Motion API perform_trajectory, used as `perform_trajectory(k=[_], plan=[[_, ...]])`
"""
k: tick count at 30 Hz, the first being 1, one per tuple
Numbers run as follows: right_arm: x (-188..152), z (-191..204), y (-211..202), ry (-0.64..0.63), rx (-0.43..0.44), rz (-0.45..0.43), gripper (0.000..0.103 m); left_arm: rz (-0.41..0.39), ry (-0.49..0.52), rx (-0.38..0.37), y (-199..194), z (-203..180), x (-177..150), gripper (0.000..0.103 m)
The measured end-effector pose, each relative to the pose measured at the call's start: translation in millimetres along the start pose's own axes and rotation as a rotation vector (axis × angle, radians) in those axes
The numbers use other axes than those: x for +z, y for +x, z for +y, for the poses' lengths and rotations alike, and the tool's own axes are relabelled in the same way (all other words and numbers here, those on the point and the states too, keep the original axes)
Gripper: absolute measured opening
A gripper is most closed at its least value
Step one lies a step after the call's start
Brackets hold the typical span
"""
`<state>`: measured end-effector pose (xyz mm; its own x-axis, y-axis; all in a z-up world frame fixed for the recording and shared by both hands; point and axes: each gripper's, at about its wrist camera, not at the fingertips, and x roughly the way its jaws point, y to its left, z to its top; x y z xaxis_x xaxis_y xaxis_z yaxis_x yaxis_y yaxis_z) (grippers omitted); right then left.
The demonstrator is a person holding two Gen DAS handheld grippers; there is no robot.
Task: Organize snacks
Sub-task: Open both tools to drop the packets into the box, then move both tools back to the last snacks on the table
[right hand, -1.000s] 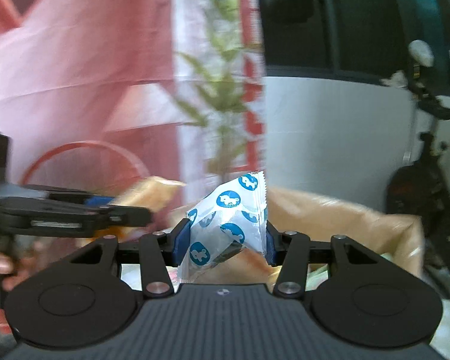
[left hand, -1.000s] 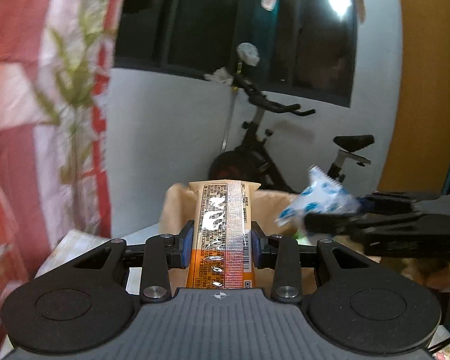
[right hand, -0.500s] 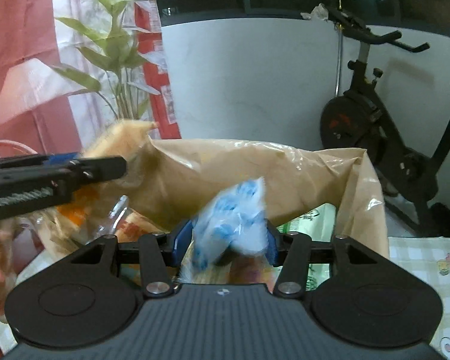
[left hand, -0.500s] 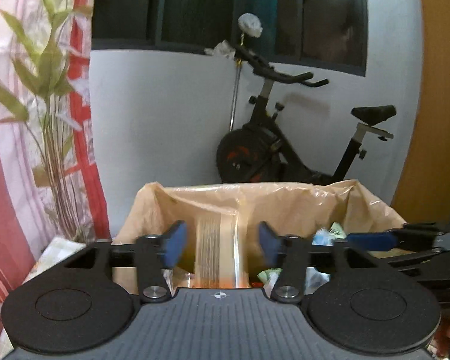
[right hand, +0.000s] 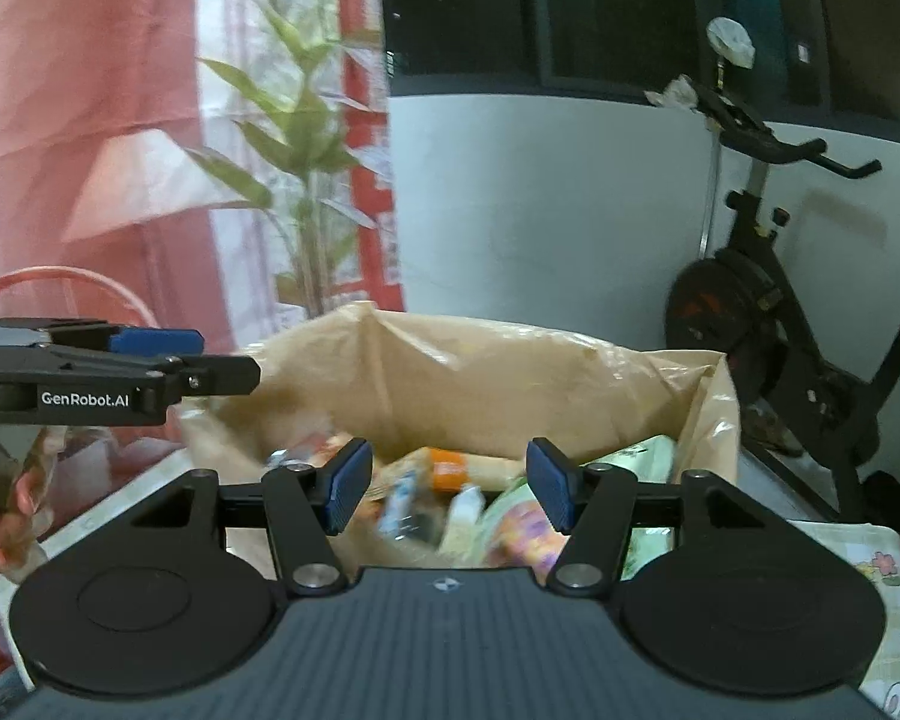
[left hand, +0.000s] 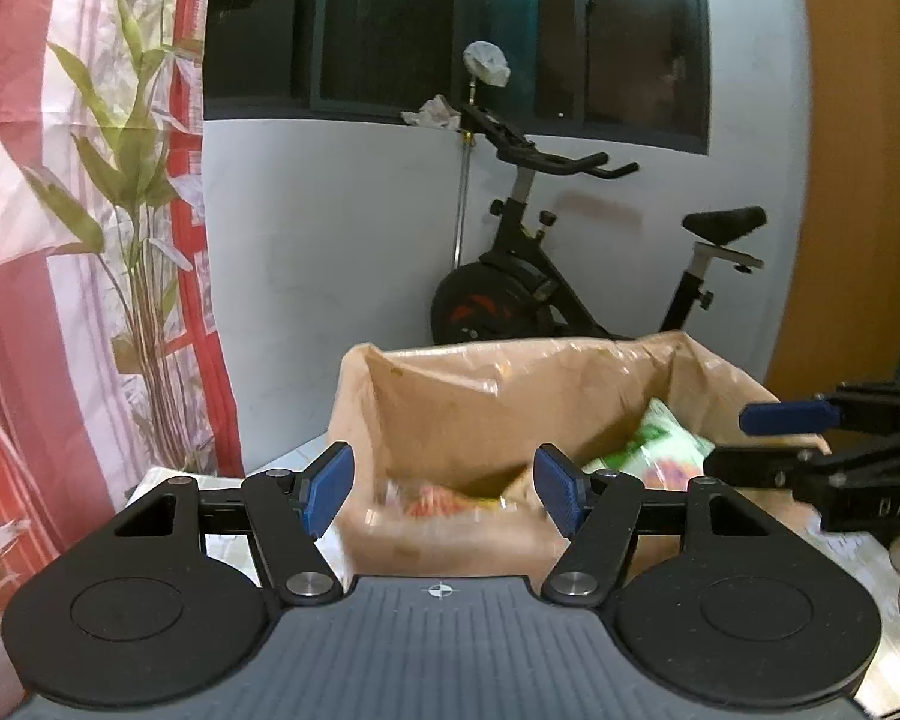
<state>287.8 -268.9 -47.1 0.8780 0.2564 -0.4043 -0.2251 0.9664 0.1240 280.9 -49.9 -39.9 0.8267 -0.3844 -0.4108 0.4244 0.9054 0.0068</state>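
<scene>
A box lined with a tan plastic bag (left hand: 480,384) (right hand: 450,360) stands right ahead and holds several snacks. My left gripper (left hand: 444,486) hovers at its near rim, jaws opening, nothing between the blue pads; a blurred orange bar (left hand: 432,498) lies below. My right gripper (right hand: 444,483) is also opening over the bag with nothing held. Under it lie a blurred blue-and-white packet (right hand: 399,507), the orange bar (right hand: 450,474) and a green-and-white packet (left hand: 660,444). Each view shows the other gripper from the side: the right gripper (left hand: 780,438), the left gripper (right hand: 210,360).
An exercise bike (left hand: 540,276) (right hand: 780,330) stands behind the box against a white wall. A red curtain with a leaf print (left hand: 90,240) hangs at the left. A patterned tablecloth (right hand: 870,570) covers the table at the right. A hand (right hand: 6,516) grips the left tool.
The left gripper let go of the orange bar and the right gripper let go of the blue-and-white packet; both fell into the bag. Both jaws have widened.
</scene>
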Motion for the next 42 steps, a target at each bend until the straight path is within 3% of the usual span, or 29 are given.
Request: perform_trajectory(k=[8, 15, 22, 29, 37, 42], plan=[[-27.9, 32.4, -44.3, 0.000, 0.094, -0.025, 0.061, 0.049, -0.015, -0.046, -38.4, 10.5, -41.0, 0.069], [-70.9, 51.4, -52.1, 0.005, 0.149, 0.059, 0.060, 0.119, -0.054, -0.062, -29.5, 15.5, -72.6, 0.068], [-120.2, 52.7, -26.9, 0.027, 0.144, 0.201, 0.060, 0.147, -0.077, -0.072, -15.8, 16.3, -94.8, 0.068], [-148.9, 41.0, 23.5, 0.011, 0.127, 0.325, 0.060, 0.169, -0.080, -0.051, -3.7, 20.4, -106.6, 0.066], [-153.1, 53.3, 54.6, -0.199, 0.133, 0.335, 0.059, 0.198, -0.099, -0.035, 1.9, 30.3, -113.5, 0.065], [-152.9, 54.1, 70.4, -0.229, 0.135, 0.349, 0.059, 0.212, -0.099, -0.036, 4.0, 29.3, -119.5, 0.065]])
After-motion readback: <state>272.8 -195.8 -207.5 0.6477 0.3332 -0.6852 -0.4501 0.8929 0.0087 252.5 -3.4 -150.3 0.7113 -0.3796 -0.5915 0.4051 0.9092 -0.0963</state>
